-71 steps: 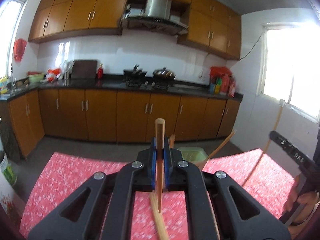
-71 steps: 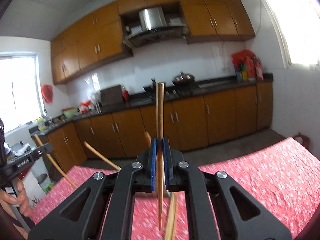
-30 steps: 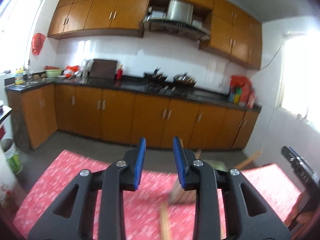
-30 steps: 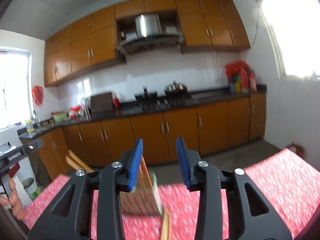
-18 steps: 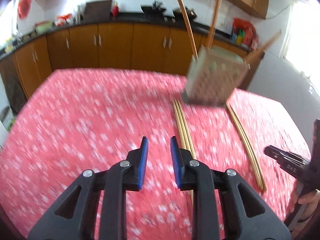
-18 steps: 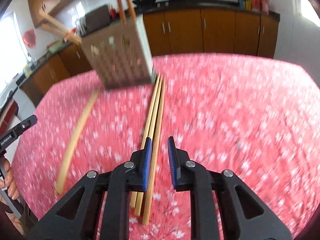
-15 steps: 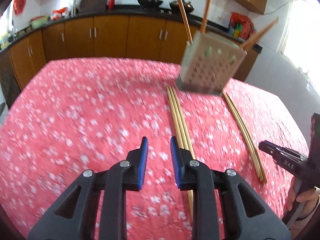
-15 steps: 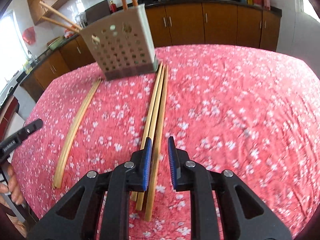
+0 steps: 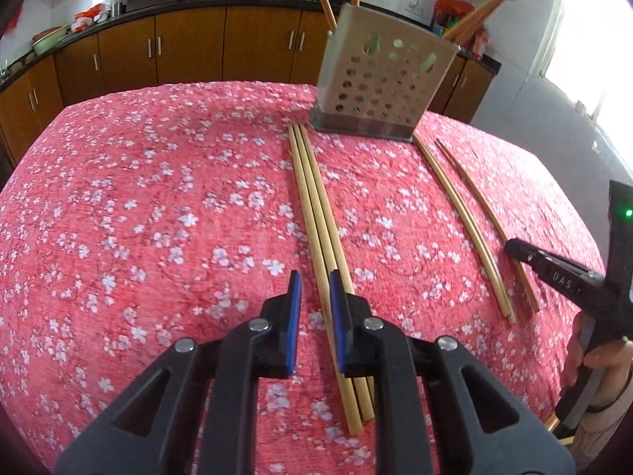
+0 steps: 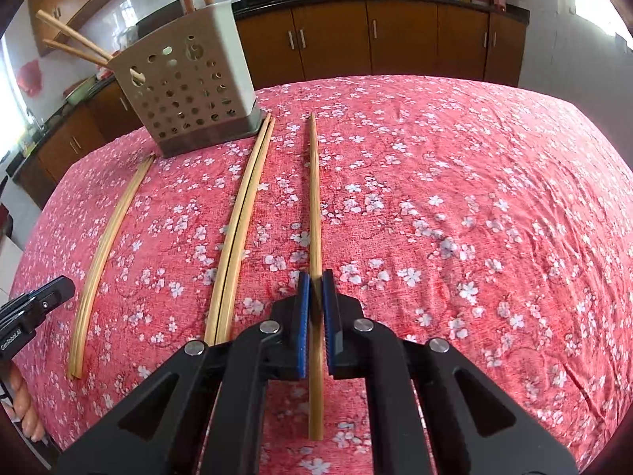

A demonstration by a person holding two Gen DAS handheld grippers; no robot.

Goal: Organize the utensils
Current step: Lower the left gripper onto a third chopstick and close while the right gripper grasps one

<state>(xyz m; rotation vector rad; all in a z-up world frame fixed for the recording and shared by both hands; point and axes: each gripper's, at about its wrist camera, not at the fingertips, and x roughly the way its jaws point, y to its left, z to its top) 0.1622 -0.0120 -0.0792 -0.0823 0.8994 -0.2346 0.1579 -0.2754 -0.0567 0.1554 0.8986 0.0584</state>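
A perforated metal utensil holder (image 9: 381, 89) stands at the far side of the red flowered cloth, with several chopsticks in it; it also shows in the right wrist view (image 10: 190, 83). My left gripper (image 9: 314, 283) is open, low over the near end of three chopsticks (image 9: 316, 206) lying side by side. My right gripper (image 10: 315, 279) has its jaws closed on a single chopstick (image 10: 313, 198) that lies on the cloth. A pair of chopsticks (image 10: 241, 213) lies to its left, and another pair (image 10: 107, 245) further left.
The table is covered by the red flowered cloth (image 9: 138, 206). Two more chopsticks (image 9: 467, 217) lie right of the left gripper, near the other handheld gripper (image 9: 569, 277). Brown kitchen cabinets (image 10: 356, 35) stand behind the table.
Both grippers let go of their upright chopsticks, opened, and dropped toward the table. The right gripper has now closed on a single chopstick; the left has moved over the bundle of three.
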